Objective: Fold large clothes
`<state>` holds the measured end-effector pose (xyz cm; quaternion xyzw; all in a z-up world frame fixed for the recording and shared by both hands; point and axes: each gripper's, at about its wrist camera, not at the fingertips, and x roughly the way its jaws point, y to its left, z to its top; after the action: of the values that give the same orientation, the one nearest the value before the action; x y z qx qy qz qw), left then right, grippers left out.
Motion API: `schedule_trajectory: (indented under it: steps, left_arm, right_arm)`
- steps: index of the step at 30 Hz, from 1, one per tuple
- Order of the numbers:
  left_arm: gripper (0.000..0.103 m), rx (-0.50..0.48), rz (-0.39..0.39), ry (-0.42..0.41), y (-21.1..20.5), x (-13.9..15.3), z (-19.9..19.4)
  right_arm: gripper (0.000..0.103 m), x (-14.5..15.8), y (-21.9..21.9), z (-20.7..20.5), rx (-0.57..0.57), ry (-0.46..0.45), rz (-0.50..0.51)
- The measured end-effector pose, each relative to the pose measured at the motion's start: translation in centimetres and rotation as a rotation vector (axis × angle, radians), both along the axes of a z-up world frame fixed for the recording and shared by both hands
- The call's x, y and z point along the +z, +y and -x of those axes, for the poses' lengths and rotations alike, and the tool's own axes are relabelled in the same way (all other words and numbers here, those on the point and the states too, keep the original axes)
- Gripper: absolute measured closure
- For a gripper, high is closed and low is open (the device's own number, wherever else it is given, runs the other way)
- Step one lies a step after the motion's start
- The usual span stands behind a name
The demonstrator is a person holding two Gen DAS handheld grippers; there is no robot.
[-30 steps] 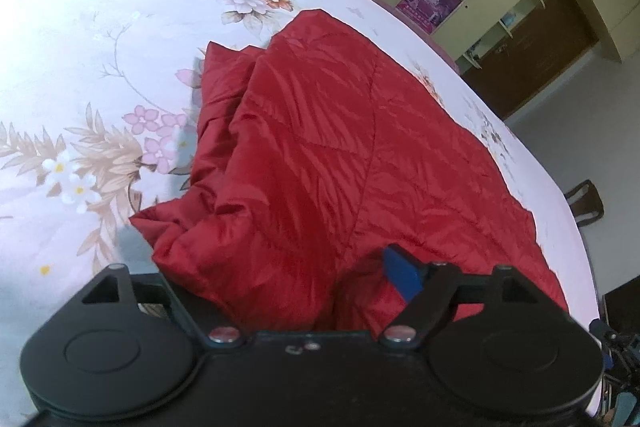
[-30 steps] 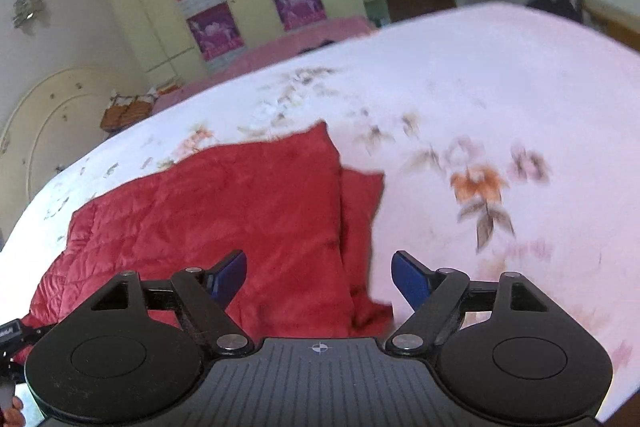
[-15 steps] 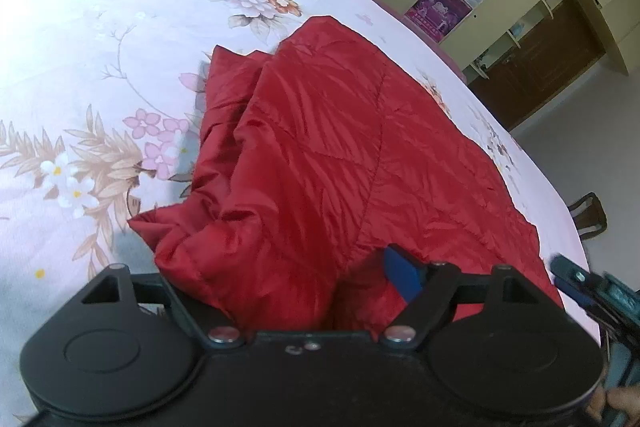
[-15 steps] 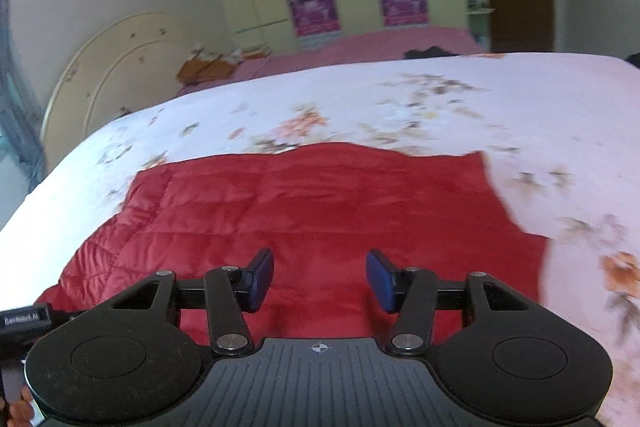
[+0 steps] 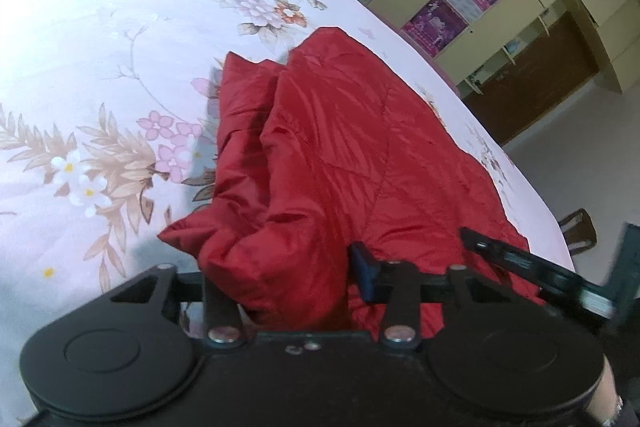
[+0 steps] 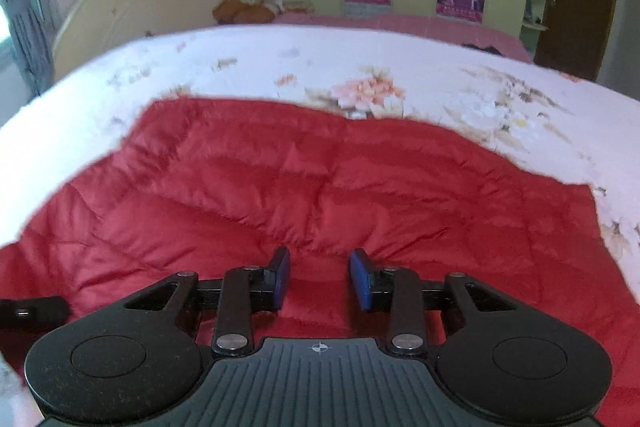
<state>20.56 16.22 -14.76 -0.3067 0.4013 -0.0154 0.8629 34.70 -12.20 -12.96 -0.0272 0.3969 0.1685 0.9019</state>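
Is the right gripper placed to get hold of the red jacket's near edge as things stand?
Probably yes. The right gripper sits low over the red jacket, jaws closing with fabric between the pads and nothing in the way, though a firm pinch is not yet evident.

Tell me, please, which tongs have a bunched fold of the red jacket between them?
The left tongs, closing around a raised bundle of the red jacket; the right tongs, also closing, show only flat fabric lying beneath their gap.
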Motion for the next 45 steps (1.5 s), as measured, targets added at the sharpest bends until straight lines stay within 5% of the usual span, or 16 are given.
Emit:
schedule_trajectory:
  steps: [6,15,26,45]
  left_arm:
    - [0.069,-0.025,-0.024,-0.004,-0.4,0.5,-0.2]
    - [0.069,-0.031,-0.02,-0.007,-0.3,0.6,-0.3]
    - [0.072,-0.101,-0.107,-0.095,-1.2,2.0,-0.3]
    - [0.073,-0.233,-0.264,-0.289,-8.0,9.3,-0.6]
  right_arm:
    - [0.069,-1.4,0.9,-0.7,0.018,-0.003,0.052]
    - [0.068,2.1,-1.1,3.8,0.024,-0.033,0.034]
    - [0.069,-0.9,1.0,6.4,0.038,-0.007,0.144]
    - [0.069,-1.0,-1.0,4.7,0.065,0.07,0.022]
